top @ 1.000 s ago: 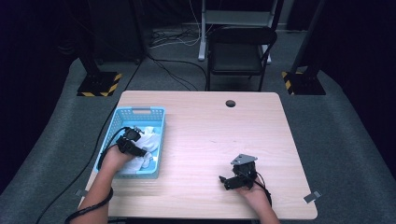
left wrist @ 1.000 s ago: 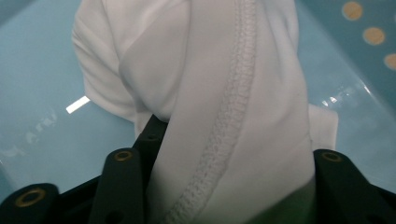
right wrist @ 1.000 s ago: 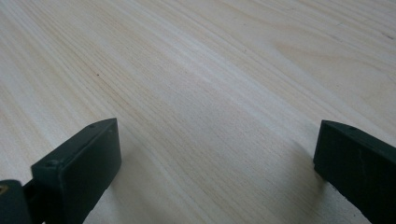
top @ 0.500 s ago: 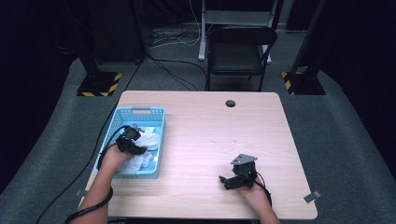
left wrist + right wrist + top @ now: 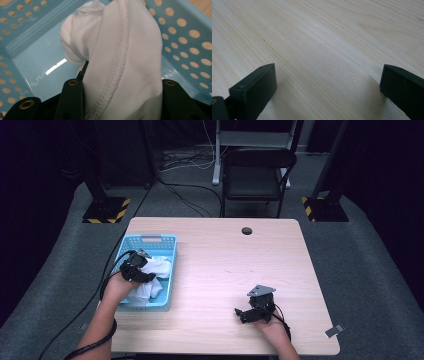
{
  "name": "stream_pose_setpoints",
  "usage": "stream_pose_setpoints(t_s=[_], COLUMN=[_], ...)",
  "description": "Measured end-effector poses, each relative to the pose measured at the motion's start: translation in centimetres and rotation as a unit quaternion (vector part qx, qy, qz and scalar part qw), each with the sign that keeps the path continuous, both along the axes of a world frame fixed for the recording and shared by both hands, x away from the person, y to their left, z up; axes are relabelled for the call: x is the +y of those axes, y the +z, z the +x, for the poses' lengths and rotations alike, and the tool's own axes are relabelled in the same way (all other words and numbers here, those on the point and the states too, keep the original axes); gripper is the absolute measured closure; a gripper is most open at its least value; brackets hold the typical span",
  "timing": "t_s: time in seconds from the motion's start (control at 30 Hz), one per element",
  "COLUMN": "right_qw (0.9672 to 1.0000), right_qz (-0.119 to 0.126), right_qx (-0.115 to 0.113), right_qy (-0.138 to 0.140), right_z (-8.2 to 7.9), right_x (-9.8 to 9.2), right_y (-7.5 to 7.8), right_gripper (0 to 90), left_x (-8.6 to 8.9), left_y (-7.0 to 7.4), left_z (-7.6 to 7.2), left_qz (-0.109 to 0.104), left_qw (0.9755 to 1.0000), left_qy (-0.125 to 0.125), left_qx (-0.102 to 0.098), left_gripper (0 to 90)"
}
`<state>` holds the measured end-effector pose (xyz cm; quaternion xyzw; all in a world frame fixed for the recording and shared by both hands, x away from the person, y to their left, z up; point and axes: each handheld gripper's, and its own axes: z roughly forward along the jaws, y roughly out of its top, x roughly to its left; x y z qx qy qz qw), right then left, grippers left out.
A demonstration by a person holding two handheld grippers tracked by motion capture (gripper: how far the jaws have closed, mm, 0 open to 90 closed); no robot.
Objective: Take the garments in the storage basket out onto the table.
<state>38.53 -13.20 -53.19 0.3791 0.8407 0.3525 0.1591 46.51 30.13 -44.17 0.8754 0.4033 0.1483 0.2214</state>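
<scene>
Where the high view takes in the whole scene, one rectangular light-wood table carries one perforated light-blue plastic basket at its left side; one dark folding chair stands on the floor beyond the far edge. No brand, label or writing can be read on any item. Inside the basket lies crumpled white stitched cloth. One left gripper sits over the basket; its jaws have just been closing and now clamp a fold of the cloth. The left gripper view adds detail the high view lacks: a raised seam running along the cloth and the bare, glossy basket floor. One right gripper rests near the table's front edge, well apart from the basket. The right gripper view shows its jaws spread wide over bare wood grain, holding nothing.
</scene>
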Motion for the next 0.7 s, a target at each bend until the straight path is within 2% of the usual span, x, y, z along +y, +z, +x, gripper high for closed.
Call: stream_pose_setpoints(t_s=[0.37, 0.57, 0.7], right_qw=[1.0000, 1.0000, 1.0000], right_qz=[0.001, 0.000, -0.001], right_qx=[0.000, 0.000, -0.001], right_qy=[0.000, 0.000, 0.000], right_z=[0.0, 0.0, 0.0], right_x=[0.0, 0.0, 0.0], right_y=[0.0, 0.0, 0.0], right_gripper=[0.2, 0.2, 0.2], left_x=[0.4, 0.3, 0.2], left_y=[2.2, 3.5, 4.0], left_z=[-0.9, -1.6, -1.9], left_qz=[-0.004, -0.005, -0.007], left_qw=[0.9996, 0.9989, 0.9986], left_qy=[0.003, -0.001, -0.007], left_qx=[-0.029, -0.047, -0.052], left_gripper=[57.6, 57.6, 57.6])
